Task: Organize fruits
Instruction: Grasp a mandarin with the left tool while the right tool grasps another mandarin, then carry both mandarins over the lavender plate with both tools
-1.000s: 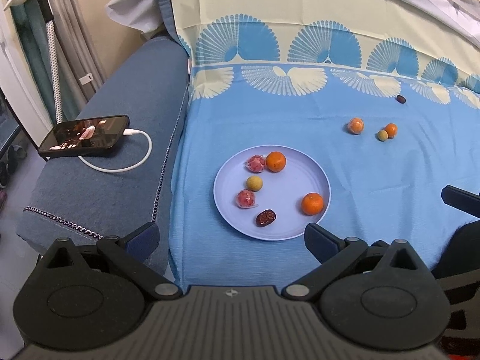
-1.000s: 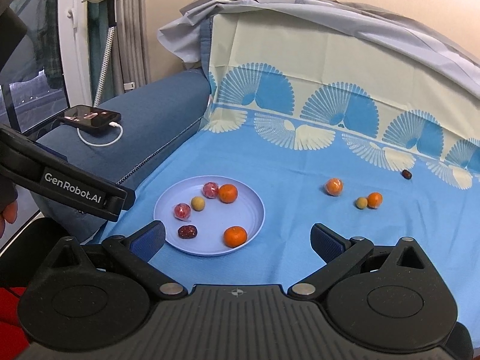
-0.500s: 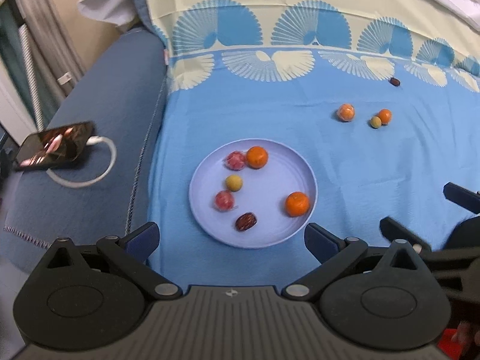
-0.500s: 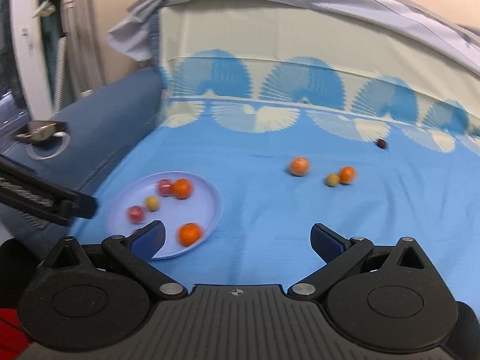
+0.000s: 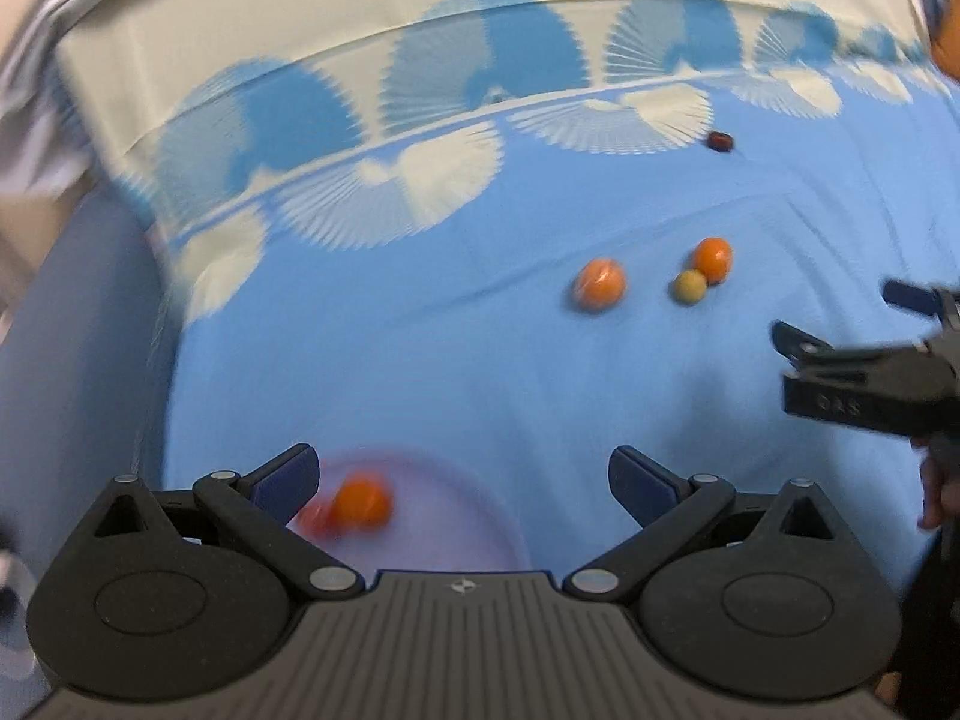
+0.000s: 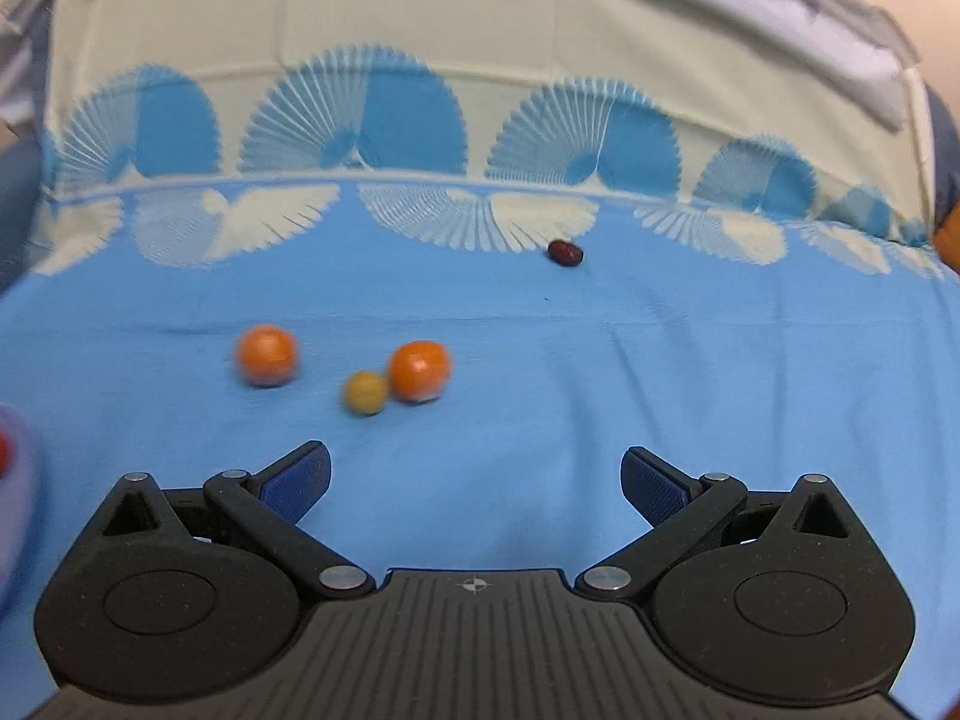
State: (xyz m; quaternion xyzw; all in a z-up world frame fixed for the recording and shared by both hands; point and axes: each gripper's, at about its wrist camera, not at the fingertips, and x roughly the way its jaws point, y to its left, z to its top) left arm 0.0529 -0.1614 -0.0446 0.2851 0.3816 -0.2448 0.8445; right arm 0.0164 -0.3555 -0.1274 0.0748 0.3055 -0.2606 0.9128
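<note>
Right wrist: we hold right tool (image 6: 474, 480) jaws apart, empty; left tool (image 5: 462, 477) likewise. Loose orange (image 6: 419, 371) touches yellow fruit (image 6: 365, 393) on bedsheet (image 6: 660, 360); we approach from clear side, straddle orange only.

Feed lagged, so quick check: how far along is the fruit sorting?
Partly done: an orange sits on the plate. Nothing is in hand; both grippers are open. Left on the cloth: two oranges, a yellow fruit, a dark one.
</note>
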